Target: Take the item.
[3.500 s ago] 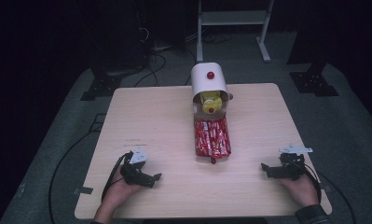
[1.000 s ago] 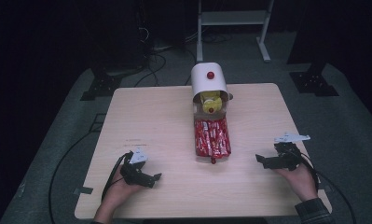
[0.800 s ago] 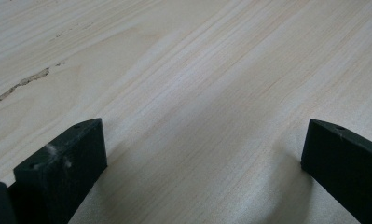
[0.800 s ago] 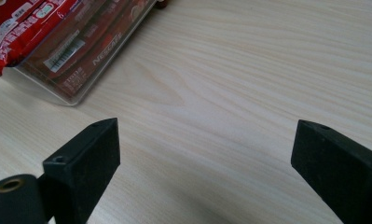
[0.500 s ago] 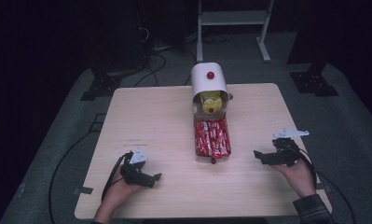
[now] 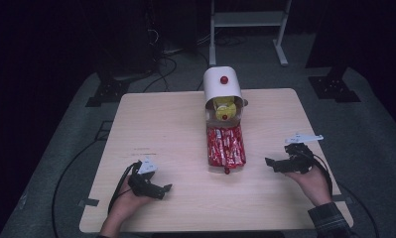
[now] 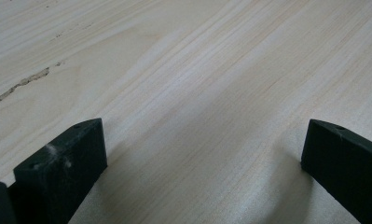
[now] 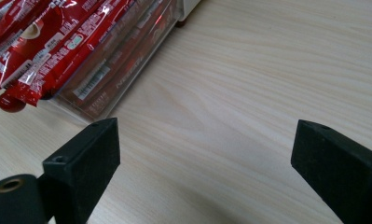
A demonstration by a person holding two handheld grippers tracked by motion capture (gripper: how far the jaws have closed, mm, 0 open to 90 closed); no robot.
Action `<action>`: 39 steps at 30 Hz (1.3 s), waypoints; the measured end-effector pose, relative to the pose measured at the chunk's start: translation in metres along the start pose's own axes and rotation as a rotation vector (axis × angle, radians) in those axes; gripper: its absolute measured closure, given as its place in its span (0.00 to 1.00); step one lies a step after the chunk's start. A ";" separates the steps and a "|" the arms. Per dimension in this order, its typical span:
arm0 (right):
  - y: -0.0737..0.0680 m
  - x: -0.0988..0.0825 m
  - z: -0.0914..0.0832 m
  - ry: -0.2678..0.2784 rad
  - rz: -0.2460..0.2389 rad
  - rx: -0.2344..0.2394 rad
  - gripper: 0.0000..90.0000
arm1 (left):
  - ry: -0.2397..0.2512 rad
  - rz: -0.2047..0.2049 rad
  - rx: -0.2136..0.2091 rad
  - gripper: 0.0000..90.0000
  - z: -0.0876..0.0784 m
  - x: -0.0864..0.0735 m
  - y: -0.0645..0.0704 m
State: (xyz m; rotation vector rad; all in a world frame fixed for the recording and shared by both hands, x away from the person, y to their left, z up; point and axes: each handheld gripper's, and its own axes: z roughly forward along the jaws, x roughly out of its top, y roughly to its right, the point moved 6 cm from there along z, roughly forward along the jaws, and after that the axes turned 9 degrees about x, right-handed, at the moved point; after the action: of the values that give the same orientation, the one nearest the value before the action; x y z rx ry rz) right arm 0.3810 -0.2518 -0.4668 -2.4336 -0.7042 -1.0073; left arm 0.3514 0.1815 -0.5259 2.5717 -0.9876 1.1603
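A clear drawer (image 6: 226, 145) full of red sachets (image 8: 48, 46) lies pulled out at the table's middle, in front of a white rounded container (image 6: 223, 89) with a red knob and yellow contents. My right gripper (image 6: 276, 163) stands open to the right of the drawer, its jaws pointing at it, with a gap of bare wood between. In the right gripper view (image 8: 204, 154) the drawer's near corner lies at upper left. My left gripper (image 6: 163, 191) rests open on the wood near the front left edge, nothing between its jaws (image 7: 204, 154).
The wooden table (image 6: 161, 129) has bare room on its left half and far right. A white stand (image 6: 245, 25) and dark cables (image 6: 165, 59) are on the floor behind the table. A small red knob (image 6: 227, 171) sits on the drawer's front end.
My right gripper has lifted slightly and moved left and forward, toward the drawer. The left gripper has stayed where it was.
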 end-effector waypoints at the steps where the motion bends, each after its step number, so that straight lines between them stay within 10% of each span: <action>1: 0.000 0.001 0.000 0.001 -0.003 0.002 0.08 | 0.000 0.000 0.000 0.00 0.000 0.000 0.000; 39: -0.023 0.032 0.015 0.021 -0.027 0.048 0.08 | 0.001 0.000 0.000 0.00 0.000 0.000 0.000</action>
State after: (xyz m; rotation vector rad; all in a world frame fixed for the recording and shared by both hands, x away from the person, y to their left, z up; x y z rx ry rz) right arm 0.3946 -0.2160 -0.4484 -2.3750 -0.7473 -1.0126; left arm 0.3514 0.1815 -0.5260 2.5713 -0.9878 1.1612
